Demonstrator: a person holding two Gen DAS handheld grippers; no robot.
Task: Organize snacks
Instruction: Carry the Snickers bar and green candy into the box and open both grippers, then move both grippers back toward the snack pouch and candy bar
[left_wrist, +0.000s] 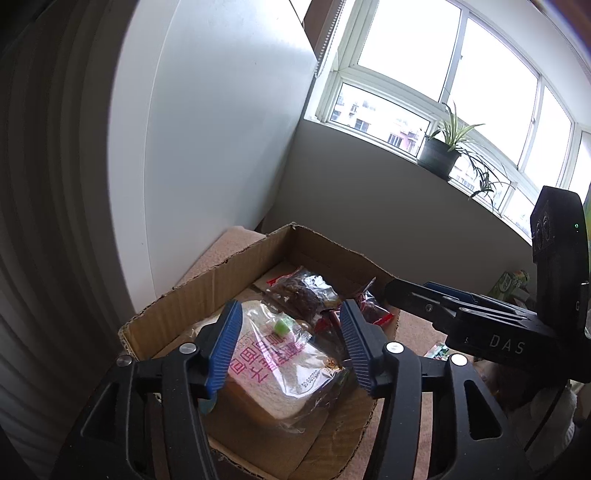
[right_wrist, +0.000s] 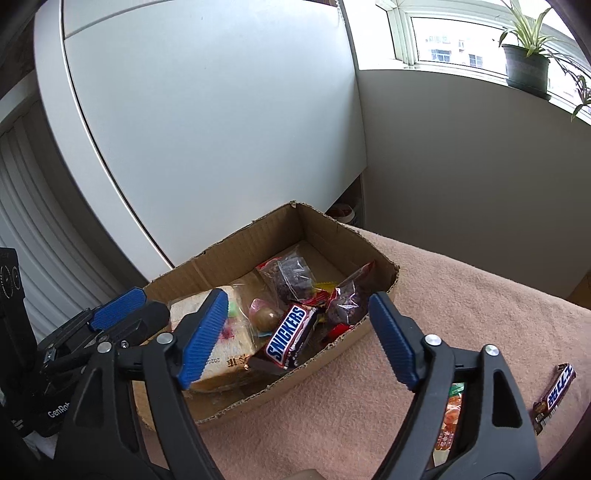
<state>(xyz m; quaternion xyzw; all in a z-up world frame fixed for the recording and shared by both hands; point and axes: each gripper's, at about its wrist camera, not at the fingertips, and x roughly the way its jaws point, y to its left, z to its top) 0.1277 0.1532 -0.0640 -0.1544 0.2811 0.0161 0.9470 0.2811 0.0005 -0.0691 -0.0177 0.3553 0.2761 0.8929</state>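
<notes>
Cardboard box (right_wrist: 236, 254) of wrapped snacks, Snickers bar (right_wrist: 290, 334) atop, left claw (left_wrist: 291, 345) and right claw (right_wrist: 299, 338) both spread empty

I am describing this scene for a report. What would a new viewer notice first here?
First the torn cardboard box on the pink blanket, filled with snacks: a Snickers bar leaning at its near wall and a bagged bread slice beside it. Both claws, left and right, hang open above it. Another chocolate bar lies outside.

Black plastic frames with triangular cut-outs, silver round screws at the pivots, ribbed blue pads (left_wrist: 225, 343) on each finger; white "DAS" lettering on the right gripper (left_wrist: 421, 295), "GenRob" on the left gripper (right_wrist: 122, 314).
</notes>
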